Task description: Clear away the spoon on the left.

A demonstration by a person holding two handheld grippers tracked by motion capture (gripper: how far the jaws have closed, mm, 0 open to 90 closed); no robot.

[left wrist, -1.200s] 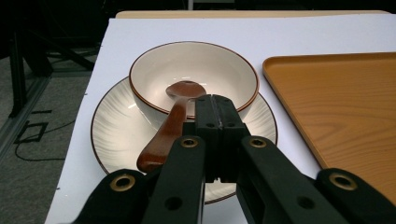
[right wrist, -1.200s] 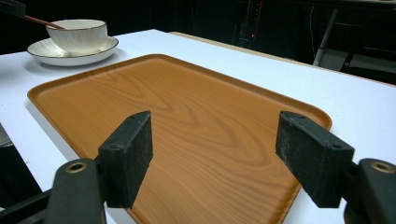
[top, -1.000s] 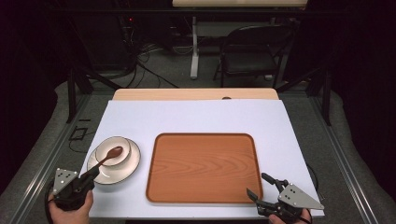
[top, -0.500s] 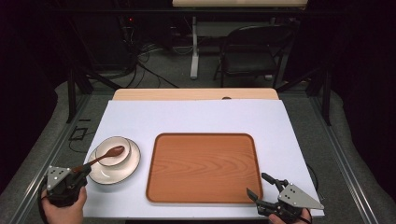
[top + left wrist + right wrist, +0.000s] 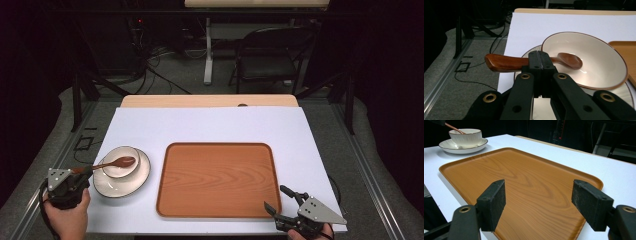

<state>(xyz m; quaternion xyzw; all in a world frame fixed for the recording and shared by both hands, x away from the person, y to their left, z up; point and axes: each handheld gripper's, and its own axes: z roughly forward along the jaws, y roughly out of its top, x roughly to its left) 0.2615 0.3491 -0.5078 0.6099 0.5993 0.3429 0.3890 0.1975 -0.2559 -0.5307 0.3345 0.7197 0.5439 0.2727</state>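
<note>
A brown wooden spoon [image 5: 114, 163] lies with its head in a white bowl [image 5: 121, 162] on a brown-rimmed saucer [image 5: 138, 179] at the table's left. My left gripper [image 5: 83, 173] is shut on the spoon's handle, which sticks out past the table's left edge. In the left gripper view the spoon [image 5: 506, 63] crosses my closed left gripper [image 5: 539, 60], with its head resting inside the bowl [image 5: 599, 65]. My right gripper [image 5: 283, 198] stands open at the front right corner of the wooden tray [image 5: 217, 180], with nothing between the fingers [image 5: 493, 202].
A white sheet [image 5: 210, 125] covers the table, with a strip of wooden tabletop [image 5: 210, 101] at the back. A dark chair [image 5: 267, 55] and cables stand on the floor beyond. The bowl and saucer [image 5: 461, 146] appear far left in the right gripper view.
My left gripper has shifted left with the spoon handle, which now lies flatter and points further left. The right gripper has not moved.
</note>
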